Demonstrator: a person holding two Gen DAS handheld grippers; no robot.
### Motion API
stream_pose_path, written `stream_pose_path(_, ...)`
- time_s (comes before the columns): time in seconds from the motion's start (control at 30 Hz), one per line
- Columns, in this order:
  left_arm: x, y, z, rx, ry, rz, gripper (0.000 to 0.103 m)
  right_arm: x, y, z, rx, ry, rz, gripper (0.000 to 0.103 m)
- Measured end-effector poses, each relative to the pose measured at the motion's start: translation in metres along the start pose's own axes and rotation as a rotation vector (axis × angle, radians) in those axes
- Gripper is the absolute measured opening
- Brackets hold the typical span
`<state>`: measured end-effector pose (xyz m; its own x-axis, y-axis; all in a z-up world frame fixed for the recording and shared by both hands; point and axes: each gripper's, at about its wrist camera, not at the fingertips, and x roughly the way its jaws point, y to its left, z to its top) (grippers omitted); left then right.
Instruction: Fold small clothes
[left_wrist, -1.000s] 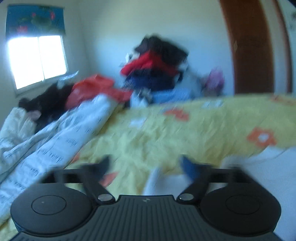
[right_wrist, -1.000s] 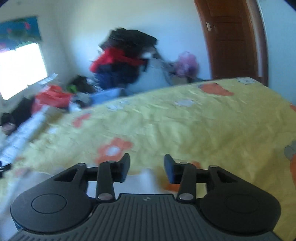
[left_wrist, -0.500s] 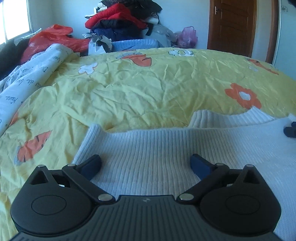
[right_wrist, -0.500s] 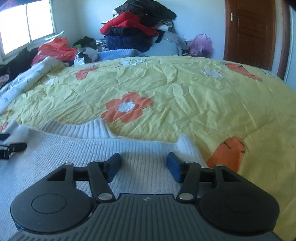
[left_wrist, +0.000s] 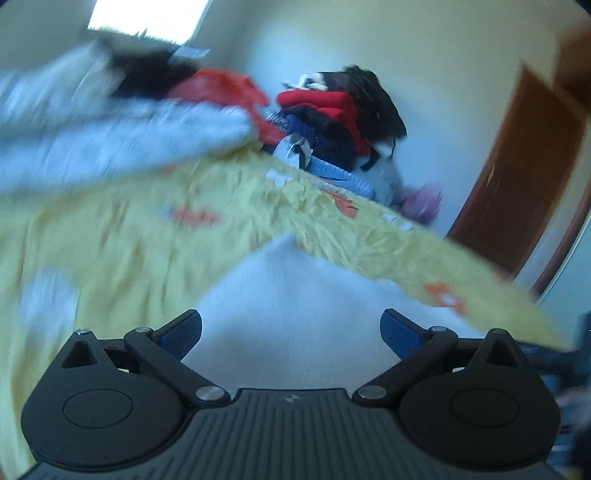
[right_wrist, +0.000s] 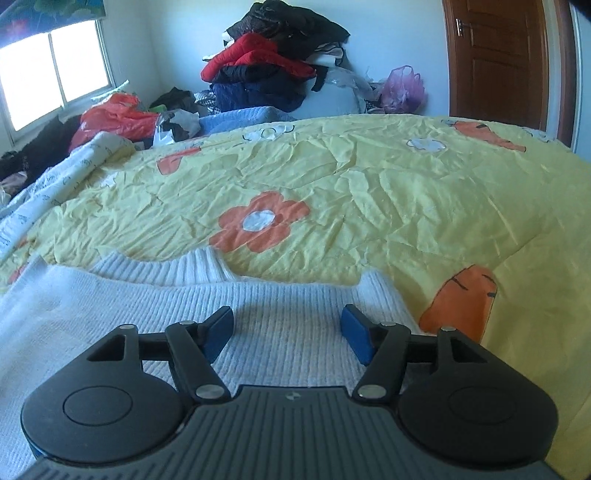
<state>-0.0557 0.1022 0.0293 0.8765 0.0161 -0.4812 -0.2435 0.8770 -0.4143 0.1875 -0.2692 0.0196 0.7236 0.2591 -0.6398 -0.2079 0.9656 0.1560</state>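
A white ribbed knit sweater (right_wrist: 147, 306) lies flat on the yellow flowered bed cover (right_wrist: 369, 192), its collar toward the far side. My right gripper (right_wrist: 288, 319) hovers low over the sweater's right shoulder. Its jaws are opening, and the knit lies under them with the blue pads not pressing on it. In the blurred, tilted left wrist view, my left gripper (left_wrist: 291, 325) stands wide open over the sweater (left_wrist: 295, 280), which shows as a pale patch on the bed cover (left_wrist: 129, 240). Nothing is pinched in either gripper.
A heap of dark and red clothes (right_wrist: 273, 62) stands by the far wall, a brown door (right_wrist: 495, 55) to its right. A rolled white printed quilt (right_wrist: 66, 170), a red bag (right_wrist: 114, 118) and a window (right_wrist: 48, 70) fill the left side.
The left view has rolled and swung sideways into blur, its jaws staying wide. My right gripper came down onto the sweater, then held still while its jaws widened.
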Motion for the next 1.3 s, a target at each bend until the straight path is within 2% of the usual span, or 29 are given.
stream_pose_path(0.13,-0.026,0.033,-0.033,-0.23,0.053,-0.021,0.103,-0.001,-0.007,0.0,0.041,-0.007,0.034,0.068)
stream_pose_path(0.23,-0.017,0.047,-0.04,-0.342,0.117,-0.023,0.103,-0.002,-0.011,0.0,0.069,-0.013,0.055,0.068)
stream_pose_path(0.27,-0.016,0.049,-0.04,-0.369,0.107,-0.037,0.103,-0.002,-0.012,-0.001,0.072,-0.015,0.057,0.068)
stream_pose_path(0.43,0.013,0.061,-0.034,-0.571,0.154,-0.131,0.103,-0.004,-0.014,-0.002,0.087,-0.023,0.069,0.068)
stream_pose_path(0.5,0.024,0.062,-0.031,-0.617,0.157,-0.149,0.103,-0.005,-0.015,-0.002,0.097,-0.027,0.077,0.069)
stream_pose_path(0.63,0.03,0.058,-0.027,-0.69,0.114,-0.104,0.103,-0.006,-0.02,-0.002,0.124,-0.031,0.099,0.069)
stream_pose_path(0.83,0.035,0.037,-0.027,-0.624,0.043,-0.024,0.103,-0.006,-0.024,-0.002,0.145,-0.035,0.122,0.071)
stream_pose_path(0.87,0.036,0.033,-0.026,-0.603,0.037,-0.005,0.098,-0.006,-0.024,-0.003,0.146,-0.036,0.127,0.071)
stream_pose_path(0.93,0.038,0.027,-0.025,-0.573,0.033,0.056,0.073,-0.006,-0.024,-0.003,0.151,-0.037,0.132,0.071)
stream_pose_path(0.97,0.038,0.027,-0.025,-0.566,0.036,0.094,0.046,-0.006,-0.025,-0.003,0.154,-0.038,0.134,0.071)
stream_pose_path(1.0,0.04,0.028,-0.025,-0.566,0.043,0.126,0.033,-0.006,-0.026,-0.003,0.156,-0.038,0.136,0.071)
stream_pose_path(1.17,0.04,0.043,-0.025,-0.629,0.058,0.09,0.03,-0.007,-0.027,-0.003,0.165,-0.04,0.146,0.072)
stream_pose_path(1.23,0.039,0.038,-0.023,-0.611,0.063,0.115,0.027,-0.007,-0.027,-0.003,0.166,-0.04,0.147,0.072)
stream_pose_path(1.3,0.038,0.023,-0.018,-0.544,0.053,0.16,0.024,-0.007,-0.027,-0.003,0.167,-0.04,0.148,0.072)
